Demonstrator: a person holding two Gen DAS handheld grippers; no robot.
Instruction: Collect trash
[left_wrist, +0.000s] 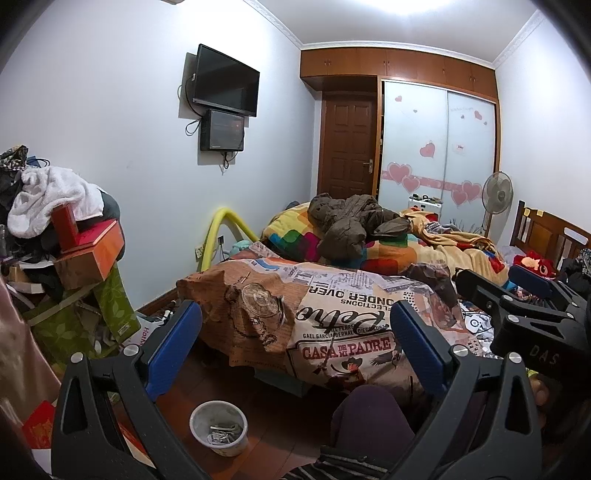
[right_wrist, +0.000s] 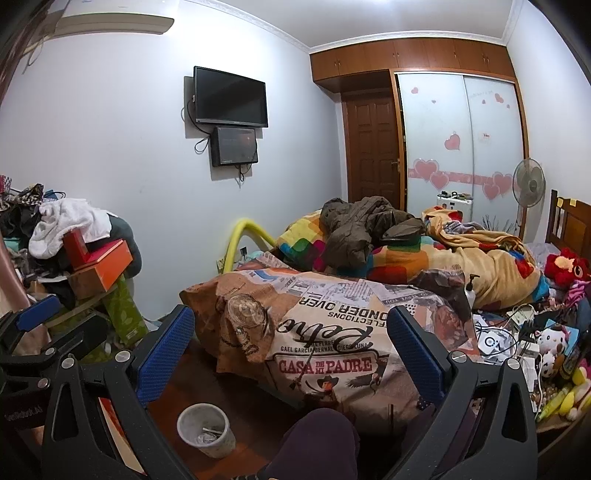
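Observation:
A small white trash bin (left_wrist: 218, 427) stands on the wooden floor at the foot of the bed, with some scraps inside; it also shows in the right wrist view (right_wrist: 205, 430). My left gripper (left_wrist: 295, 350) is open and empty, held above the floor facing the bed. My right gripper (right_wrist: 290, 350) is open and empty beside it. The right gripper shows at the right of the left wrist view (left_wrist: 517, 295), and the left gripper shows at the left of the right wrist view (right_wrist: 40, 325). Which items are trash I cannot tell.
A bed with a printed quilt (right_wrist: 325, 332), a brown jacket (right_wrist: 362, 225) and blankets fills the middle. A heap of clothes and boxes (left_wrist: 74, 240) stands at left. Cables, plush toys and small items (right_wrist: 535, 339) lie at right. A person's knee (right_wrist: 317, 439) is below.

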